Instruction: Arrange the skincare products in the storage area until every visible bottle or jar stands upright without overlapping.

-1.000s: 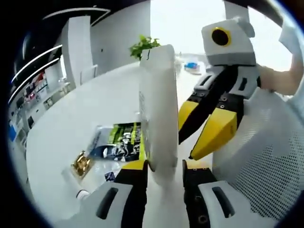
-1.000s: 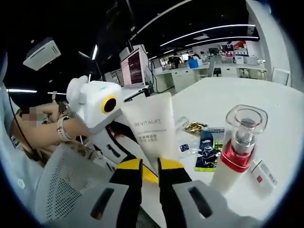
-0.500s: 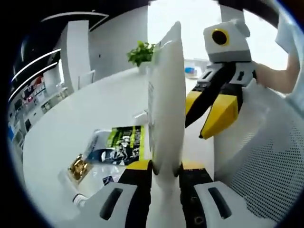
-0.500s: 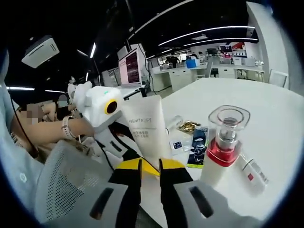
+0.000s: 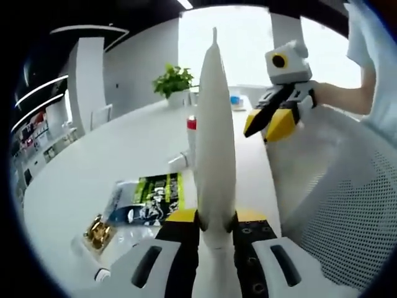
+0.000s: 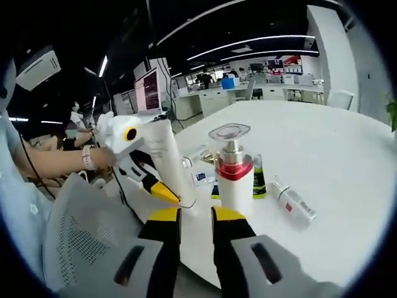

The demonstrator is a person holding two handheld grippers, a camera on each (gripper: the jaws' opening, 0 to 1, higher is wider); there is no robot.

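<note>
Left gripper (image 5: 216, 218) clamped on white tube (image 5: 214, 133), held upright, crimped end up, edge-on in left gripper view; same tube (image 6: 166, 156) seen face-on in right gripper view, just left of pump bottle. Right gripper (image 6: 196, 214) jaws narrowly parted, holding nothing, raised off the table (image 6: 322, 167); seen at upper right (image 5: 271, 119) in left gripper view. Red-collared pump bottle (image 6: 234, 171) with clear cap upright just beyond right jaws; small white tube (image 6: 293, 200) lying flat to its right; green-black sachet (image 5: 149, 197) and gold packet (image 5: 97, 231) flat on table near left jaws; potted plant (image 5: 172, 81) far.
</note>
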